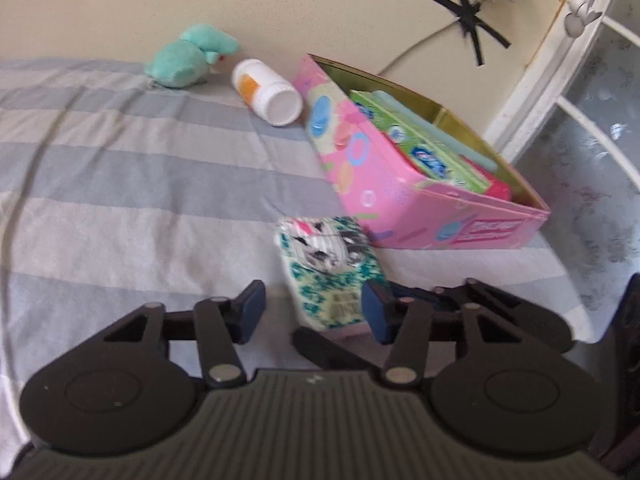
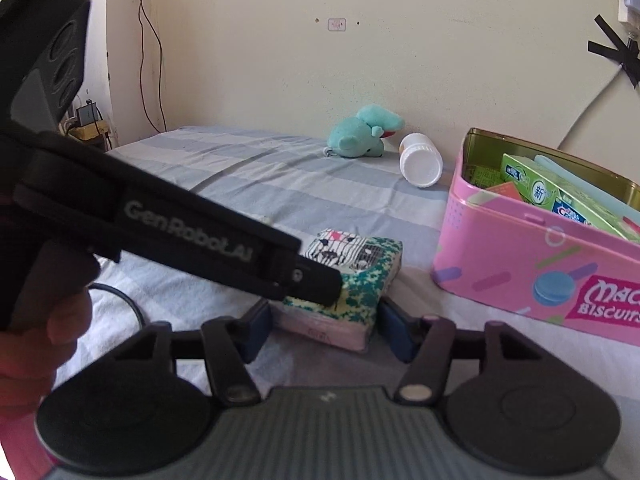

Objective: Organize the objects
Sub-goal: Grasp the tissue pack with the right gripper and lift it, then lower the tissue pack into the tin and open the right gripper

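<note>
Between the right tongs (image 2: 324,330) lies a small tissue pack (image 2: 348,284), printed with a green pattern and a striped cartoon animal, on the striped bed (image 2: 248,176). Its pads stand just beside the pack's sides — I cannot tell if they press. The right view alone shows the left tongs (image 2: 336,288) reaching from the left, tip on the pack's top, and a hand (image 2: 36,340). In the left view the left tongs (image 1: 314,314) are narrow; the pack (image 1: 328,264) is just beyond them. Farther right stands a pink biscuit tin (image 1: 372,168) with green packets; a white bottle (image 1: 268,92) and a teal plush (image 1: 192,56) lie far.
</note>
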